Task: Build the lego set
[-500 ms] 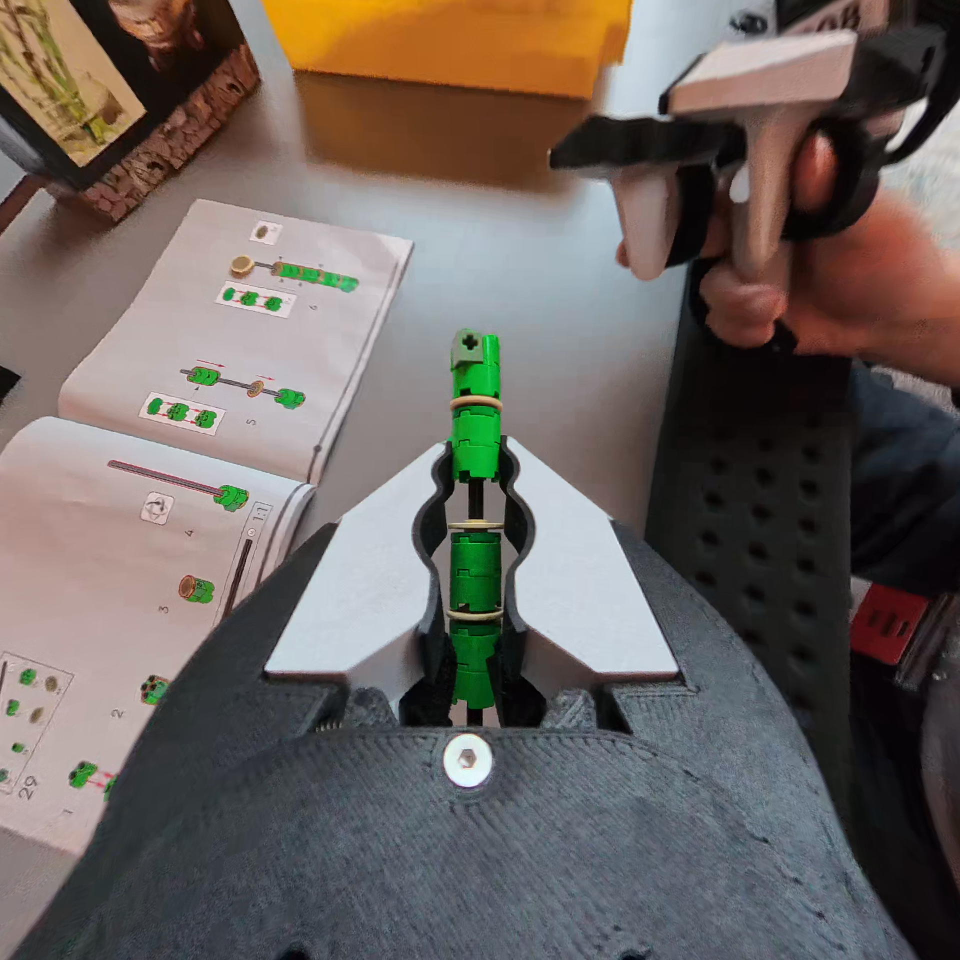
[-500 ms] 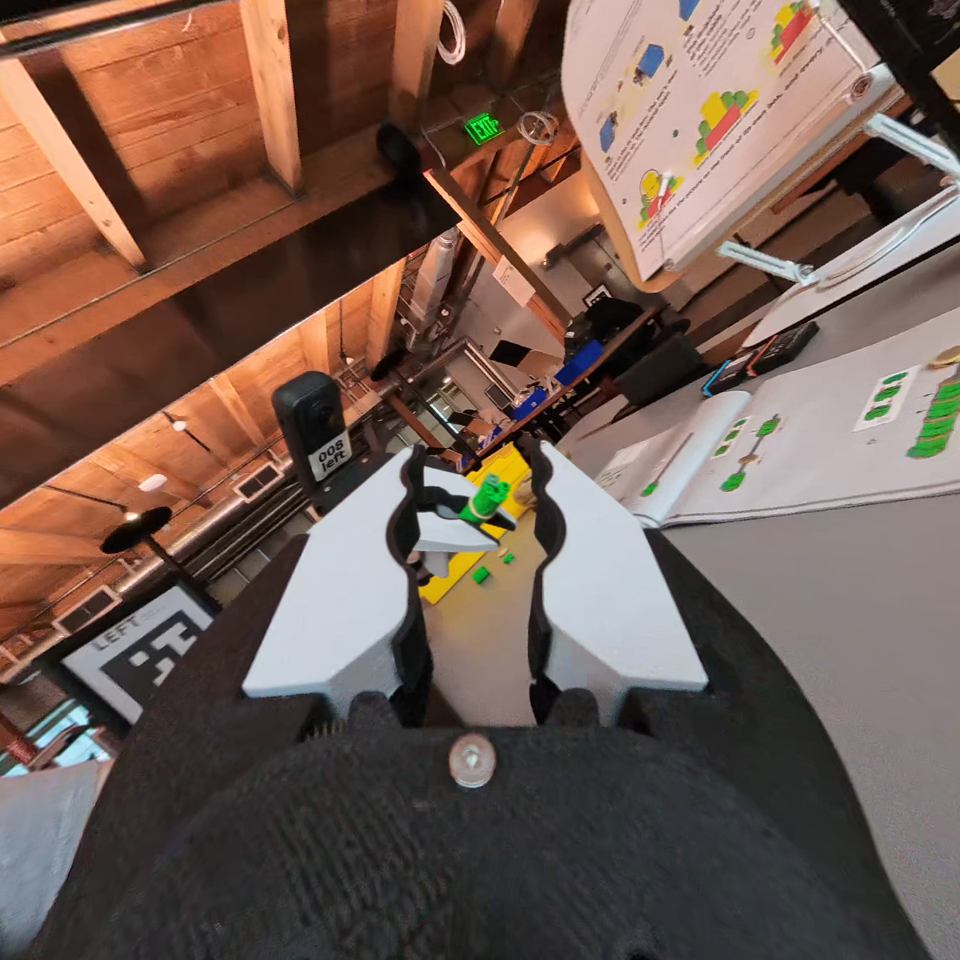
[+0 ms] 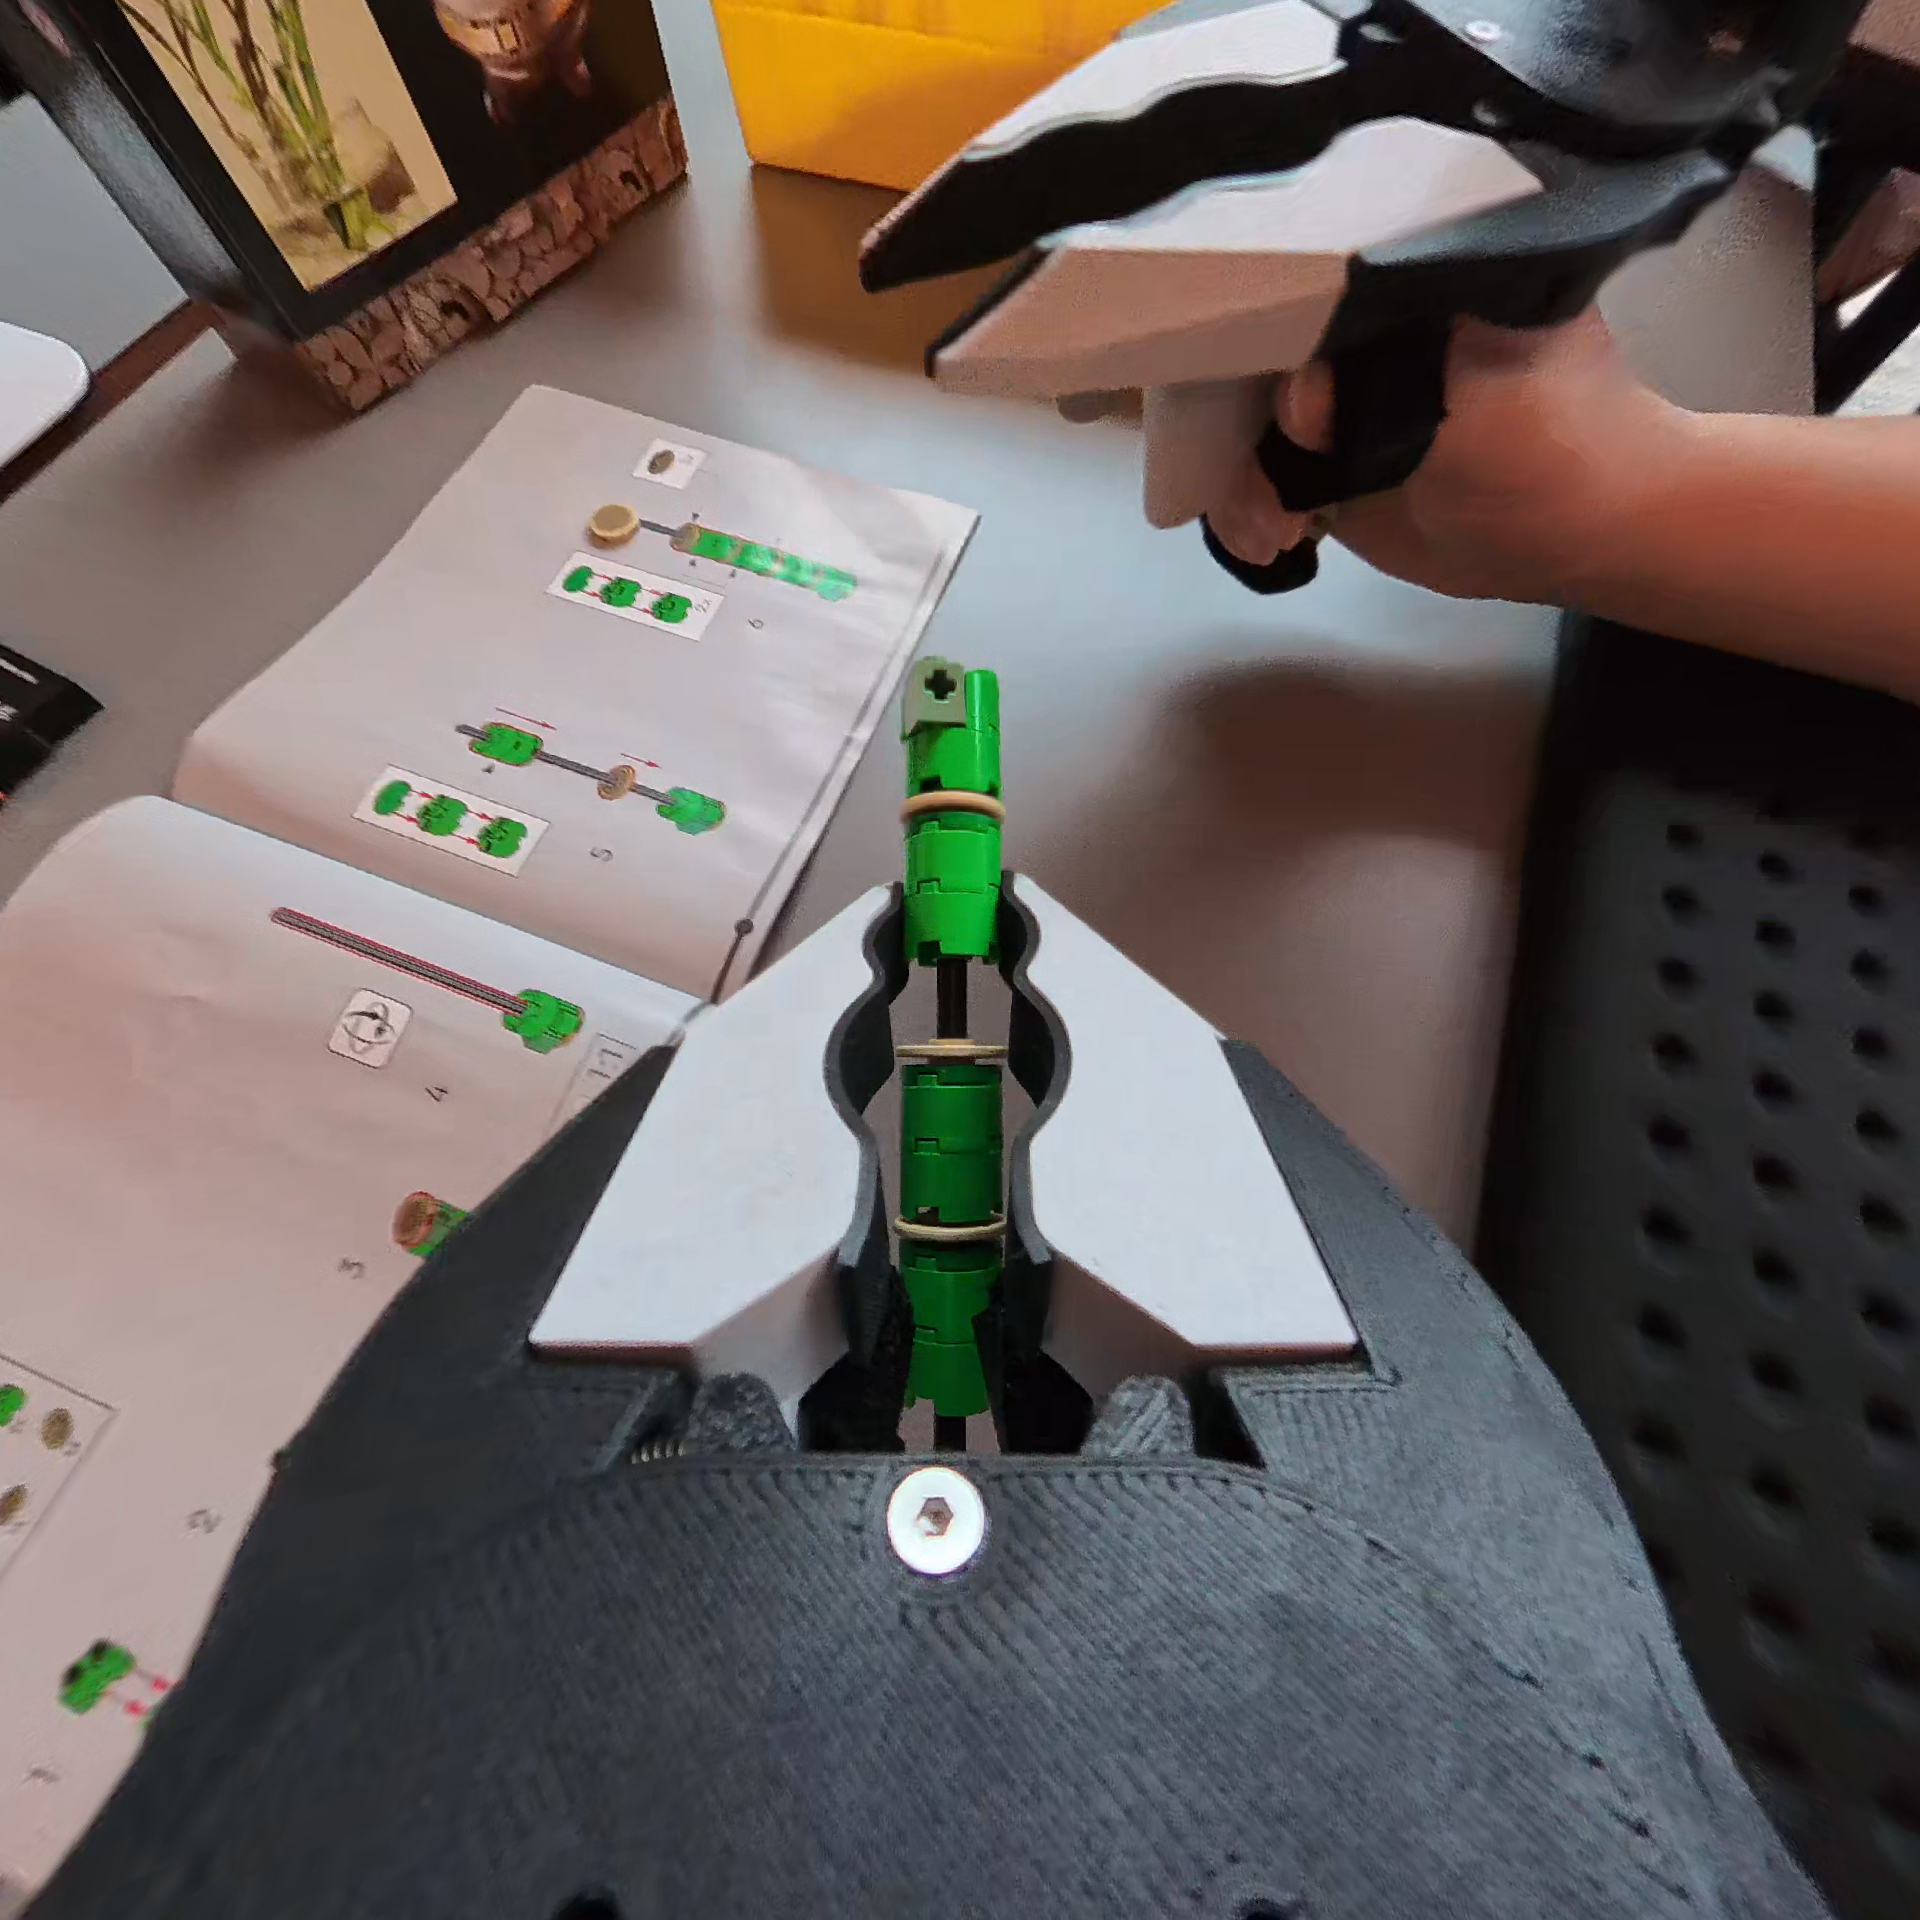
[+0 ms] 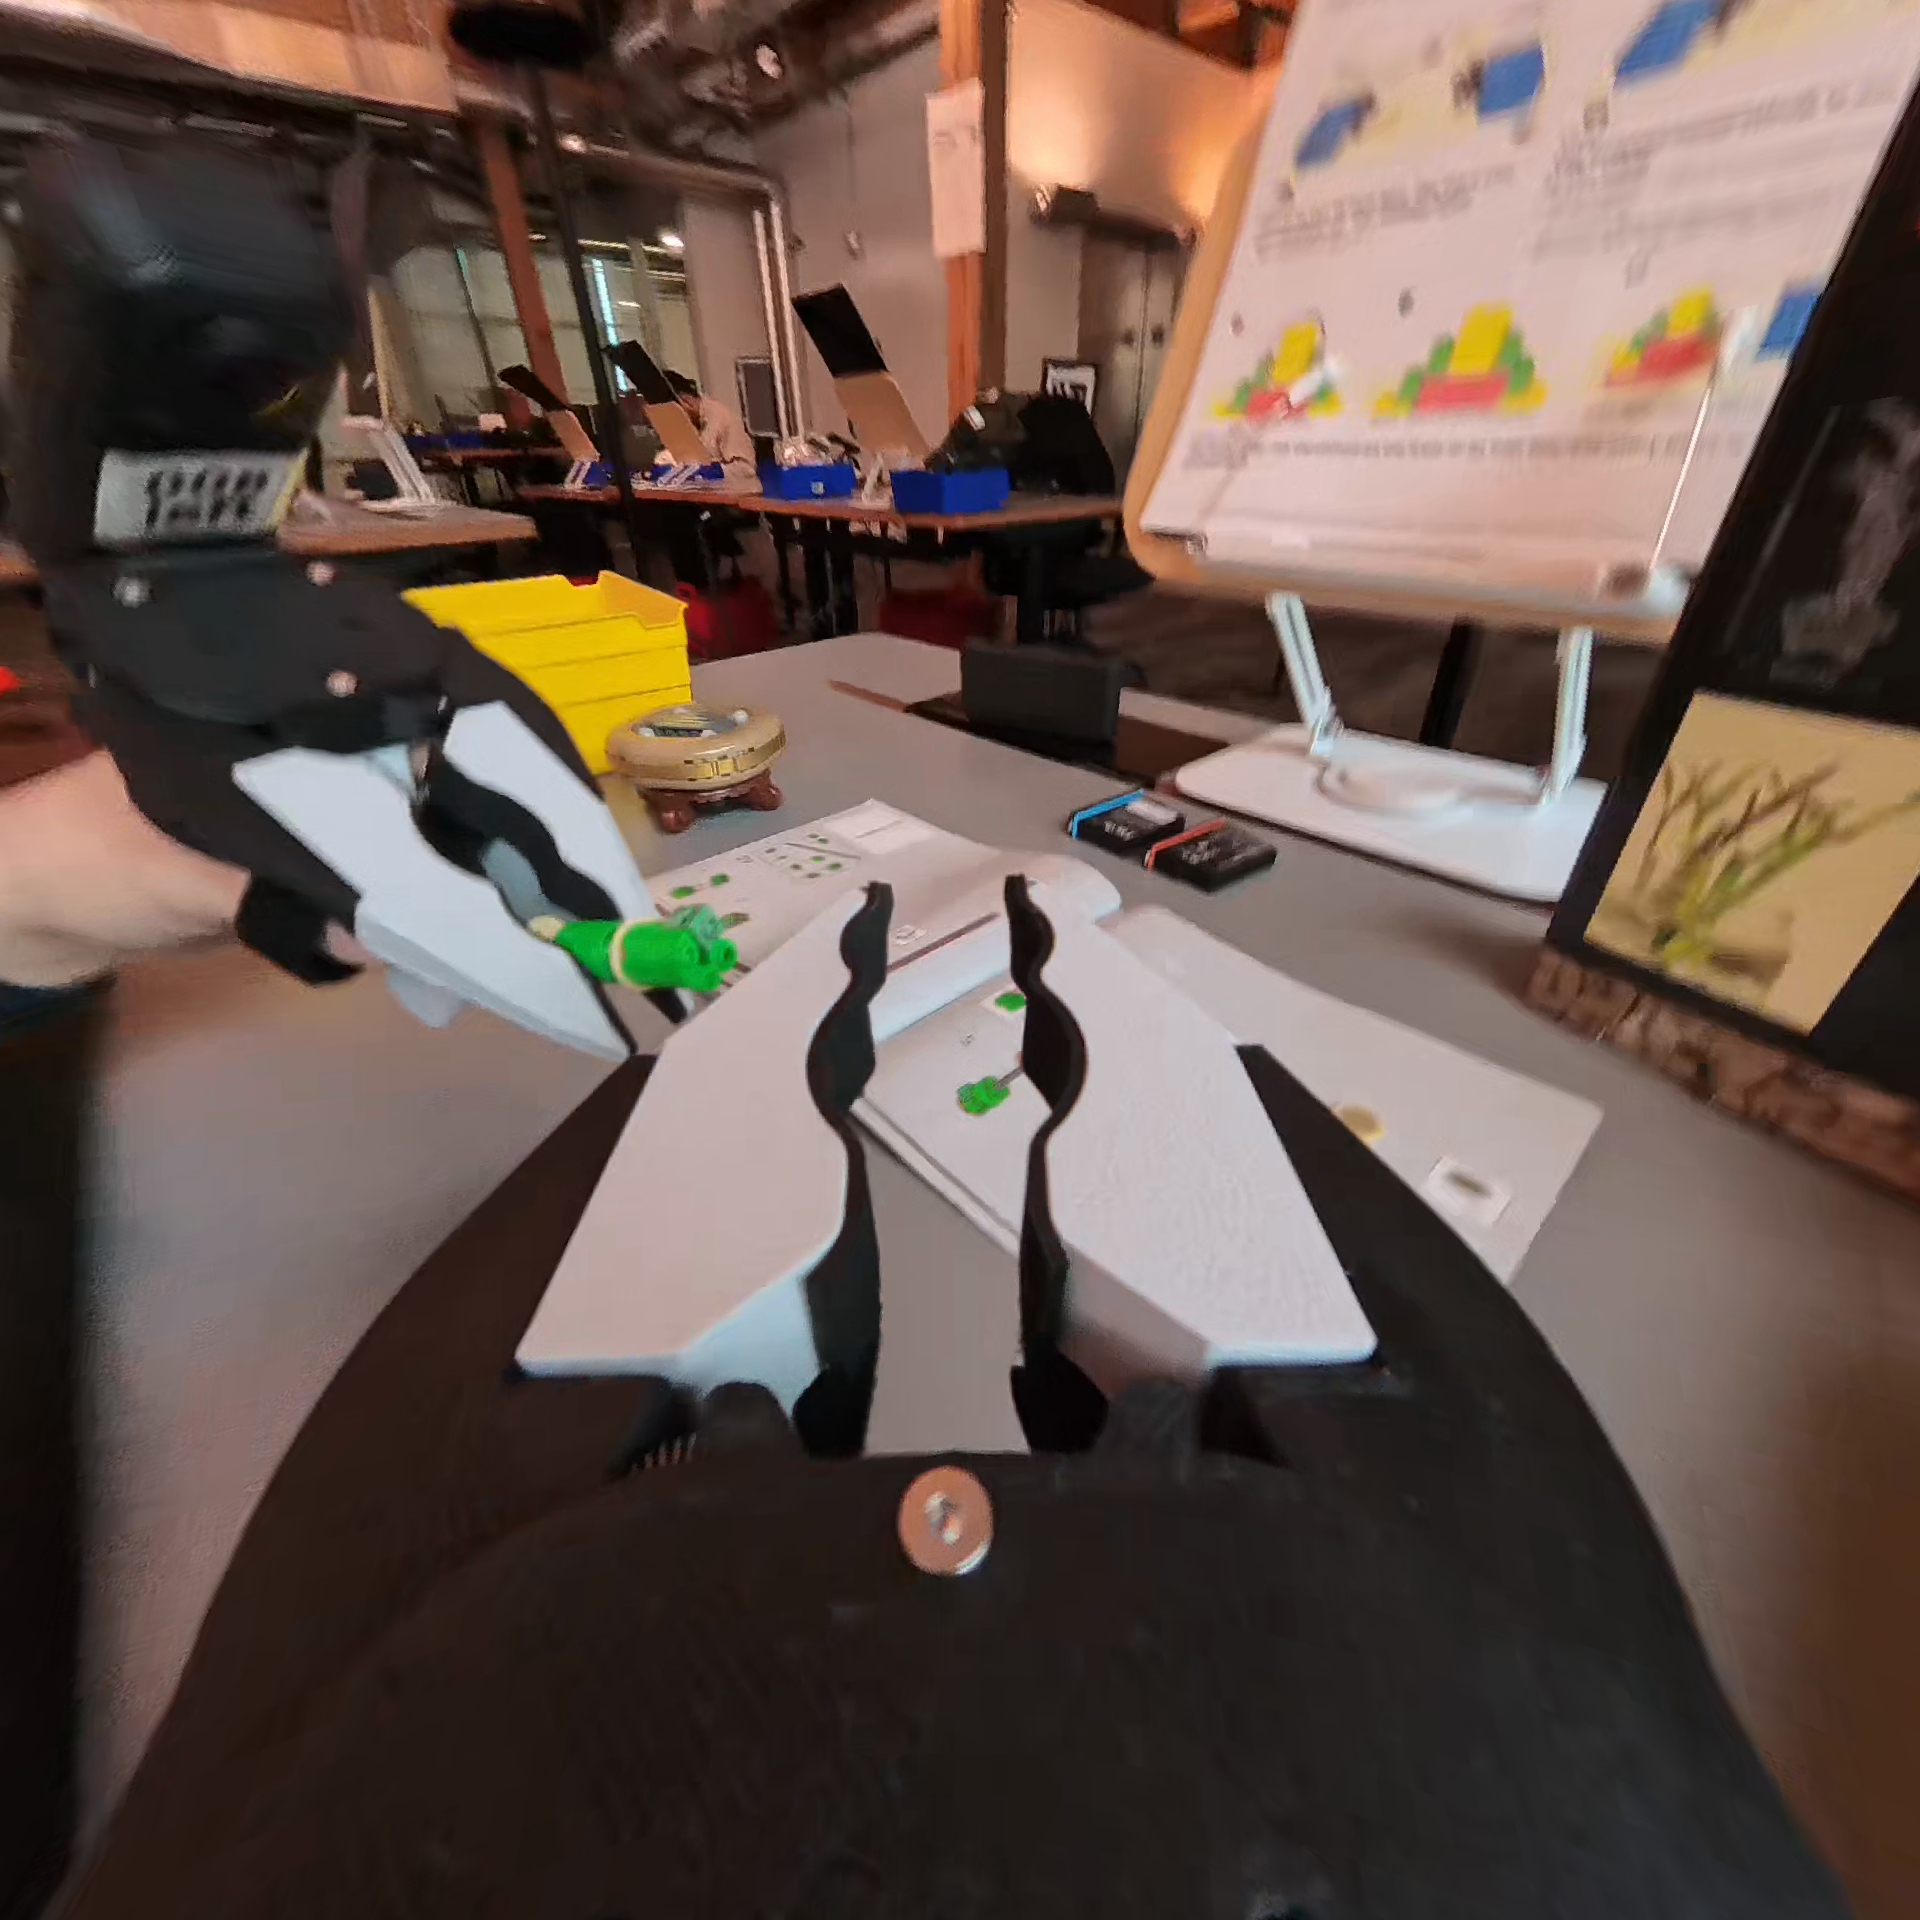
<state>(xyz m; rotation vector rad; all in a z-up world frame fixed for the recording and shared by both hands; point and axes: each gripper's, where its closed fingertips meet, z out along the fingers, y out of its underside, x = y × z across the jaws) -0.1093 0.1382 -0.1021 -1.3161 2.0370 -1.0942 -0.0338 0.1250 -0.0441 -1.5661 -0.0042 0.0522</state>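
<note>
Two black-and-white two-finger grippers are in view, the left gripper and the right gripper. There is one green brick stalk with tan rings, one open white instruction booklet and one stack of yellow plastic bins. Two small black packets lie on the grey bench, beside one white tilted reading stand.

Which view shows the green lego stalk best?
The left wrist view: the green lego stalk runs sharp and nearly full length between the left gripper fingers. The right wrist view shows only its blurred tip protruding from that gripper.
</note>
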